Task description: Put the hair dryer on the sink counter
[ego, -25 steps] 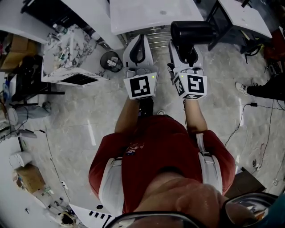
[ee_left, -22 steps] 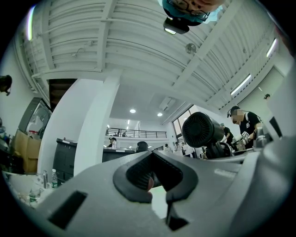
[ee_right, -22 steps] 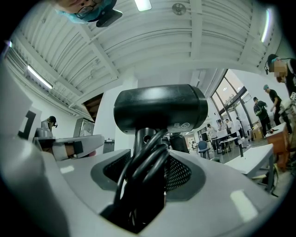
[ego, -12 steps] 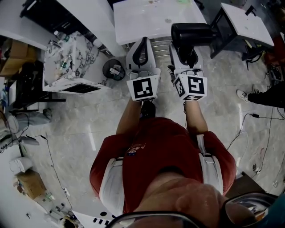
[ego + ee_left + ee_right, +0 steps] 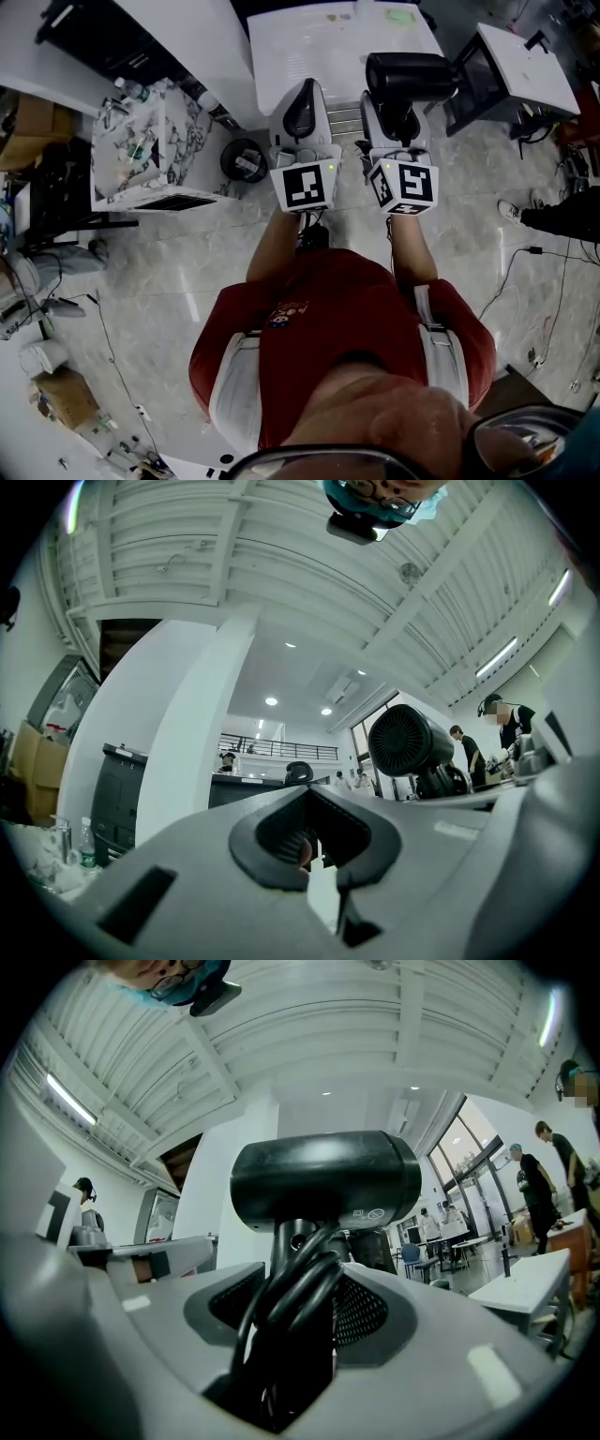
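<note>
A black hair dryer [image 5: 411,77] stands upright in my right gripper [image 5: 394,111], whose jaws are shut on its handle and the bundled black cord. In the right gripper view the barrel [image 5: 323,1180] lies crosswise above the jaws [image 5: 300,1312], with the cord looped down between them. My left gripper [image 5: 300,105] is held beside it to the left, jaws together with nothing in them [image 5: 314,846]. The left gripper view shows the dryer's rear grille [image 5: 409,746] off to the right. Both grippers hang above the floor just short of a white table [image 5: 319,42].
A marble-patterned counter [image 5: 112,173] with bottles stands to the left, a round black object [image 5: 246,159] on the floor beside it. A white desk [image 5: 525,56] is at the right. Cables trail over the floor, and another person's foot [image 5: 553,208] shows at the right.
I have walked forward: the white table and the marble counter have slid down the view towards me. Both grippers keep their pose, and the dryer stays in the right one.
</note>
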A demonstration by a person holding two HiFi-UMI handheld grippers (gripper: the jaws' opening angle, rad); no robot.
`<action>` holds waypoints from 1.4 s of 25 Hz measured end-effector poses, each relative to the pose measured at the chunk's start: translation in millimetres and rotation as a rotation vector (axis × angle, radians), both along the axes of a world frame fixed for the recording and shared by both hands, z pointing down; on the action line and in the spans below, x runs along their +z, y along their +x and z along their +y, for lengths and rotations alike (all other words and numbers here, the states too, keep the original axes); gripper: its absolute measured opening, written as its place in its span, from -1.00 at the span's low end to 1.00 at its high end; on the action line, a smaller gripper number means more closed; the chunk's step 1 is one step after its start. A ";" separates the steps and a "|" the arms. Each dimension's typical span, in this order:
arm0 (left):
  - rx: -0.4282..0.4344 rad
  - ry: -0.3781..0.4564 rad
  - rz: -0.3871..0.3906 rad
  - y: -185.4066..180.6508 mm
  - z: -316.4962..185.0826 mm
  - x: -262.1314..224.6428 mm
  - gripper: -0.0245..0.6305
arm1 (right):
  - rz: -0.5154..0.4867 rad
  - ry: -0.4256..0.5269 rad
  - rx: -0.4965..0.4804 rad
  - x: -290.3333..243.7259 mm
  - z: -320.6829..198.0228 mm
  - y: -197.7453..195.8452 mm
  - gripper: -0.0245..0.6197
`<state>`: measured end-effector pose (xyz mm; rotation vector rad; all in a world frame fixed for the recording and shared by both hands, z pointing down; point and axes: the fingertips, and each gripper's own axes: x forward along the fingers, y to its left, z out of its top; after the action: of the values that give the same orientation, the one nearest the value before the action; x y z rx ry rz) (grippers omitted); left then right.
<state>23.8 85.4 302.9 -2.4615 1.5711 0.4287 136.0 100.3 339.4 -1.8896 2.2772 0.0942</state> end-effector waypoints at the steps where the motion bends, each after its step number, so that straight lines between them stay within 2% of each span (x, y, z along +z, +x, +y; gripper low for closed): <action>1: 0.001 0.001 0.002 -4.4 -7.8 -1.0 -0.92 | -0.001 -0.001 0.003 -0.6 -7.7 -3.6 -0.22; 14: -0.006 0.024 -0.013 -51.6 -92.6 -5.4 -0.92 | -0.006 -0.007 0.025 -4.6 -92.1 -44.9 -0.22; 21: -0.006 0.026 -0.015 -74.6 -118.0 -0.5 -0.92 | -0.016 -0.009 0.034 1.9 -116.9 -63.2 -0.22; 27: 0.000 0.018 -0.003 -76.4 -135.9 3.8 -0.92 | -0.022 -0.005 0.032 5.1 -134.6 -64.2 -0.22; 35: -0.004 0.032 -0.012 -59.5 -173.1 4.6 -0.92 | -0.034 0.015 0.025 7.5 -174.7 -49.0 -0.22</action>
<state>-35.7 -87.6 307.5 -2.4325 1.5522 0.4342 87.0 -74.4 346.9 -1.8978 2.2250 0.0808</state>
